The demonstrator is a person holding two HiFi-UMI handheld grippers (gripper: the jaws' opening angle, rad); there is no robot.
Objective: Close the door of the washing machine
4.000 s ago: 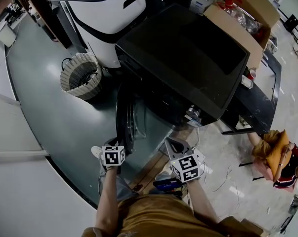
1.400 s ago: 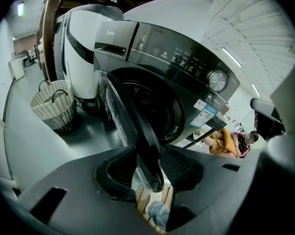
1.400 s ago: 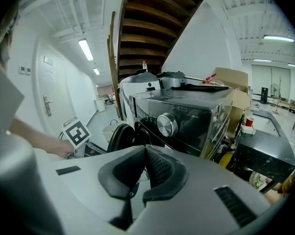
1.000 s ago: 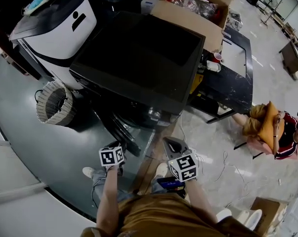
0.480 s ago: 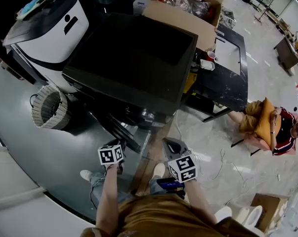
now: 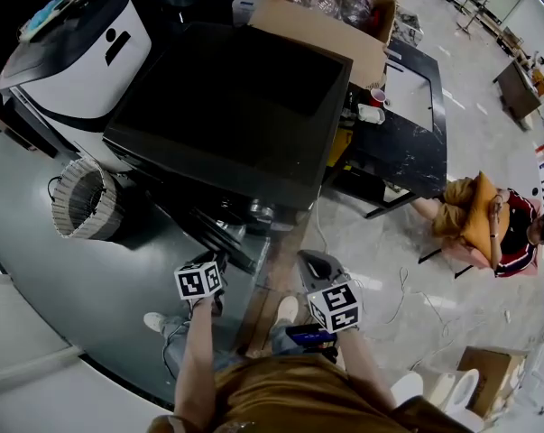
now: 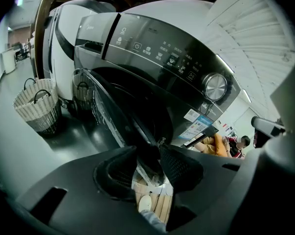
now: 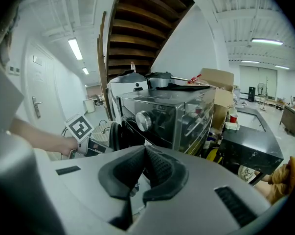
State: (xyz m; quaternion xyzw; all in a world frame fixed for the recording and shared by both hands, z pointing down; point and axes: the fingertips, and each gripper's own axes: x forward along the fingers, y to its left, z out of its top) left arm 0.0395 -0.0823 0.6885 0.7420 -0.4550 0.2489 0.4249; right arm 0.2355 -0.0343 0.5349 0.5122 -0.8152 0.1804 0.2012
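Observation:
The black front-loading washing machine (image 6: 235,106) fills the middle of the head view. Its round door (image 6: 219,228) hangs part open, slanting out from the front towards me. My left gripper (image 6: 210,258) is at the door's free edge. In the left gripper view the dark door rim (image 7: 123,111) runs between the pads, and the left gripper (image 7: 148,164) is shut on it. The control panel and dial (image 7: 215,86) show above. My right gripper (image 6: 313,260) hangs to the right of the door, clear of it. Its pads meet in the right gripper view, so the right gripper (image 8: 145,153) is shut and holds nothing.
A wicker basket (image 6: 80,198) stands on the grey floor left of the machine, beside a white appliance (image 6: 73,52). Behind are a cardboard box (image 6: 335,16) and a black table (image 6: 407,115). A person (image 6: 488,219) sits on the floor at right, with cables (image 6: 407,287) nearby.
Four seconds ago the door stood wide open, edge-on to me; it now slants closer to the machine front. Over the last second the left gripper drifted a little left.

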